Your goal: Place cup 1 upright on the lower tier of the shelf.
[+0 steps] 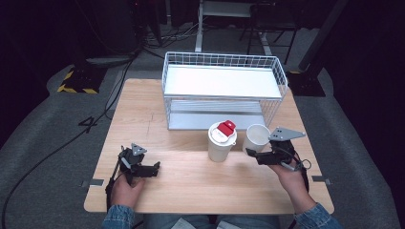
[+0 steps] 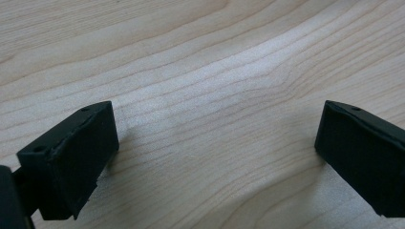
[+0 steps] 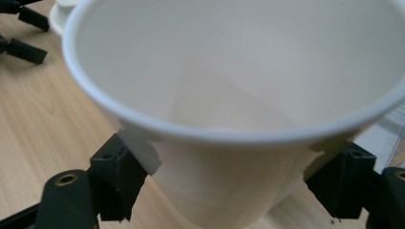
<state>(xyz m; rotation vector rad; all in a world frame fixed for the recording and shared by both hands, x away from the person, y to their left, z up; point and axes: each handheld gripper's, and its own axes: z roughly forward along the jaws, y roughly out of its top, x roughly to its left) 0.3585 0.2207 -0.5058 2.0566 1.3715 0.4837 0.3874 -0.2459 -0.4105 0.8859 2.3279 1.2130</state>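
Lidded cup [image 1: 221, 141] left of open cup [image 1: 256, 138]

Bright overhead light is falling on the wooden table [image 1: 191, 186] while the surrounding floor is sinking into near darkness. The white shelf [image 1: 222, 82] is glaring almost featureless. In the right gripper view the paper cup [image 3: 239, 95] is blurring softly, and the high view is looking grainy.

Grey carpet floor [image 1: 43, 124], trailing black cables [image 1: 57, 148], dark surroundings beyond wooden table [image 1: 191, 181].

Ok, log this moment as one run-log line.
left gripper: open, over bare table | right gripper: shut on open paper cup | lidded cup: upright, beside it
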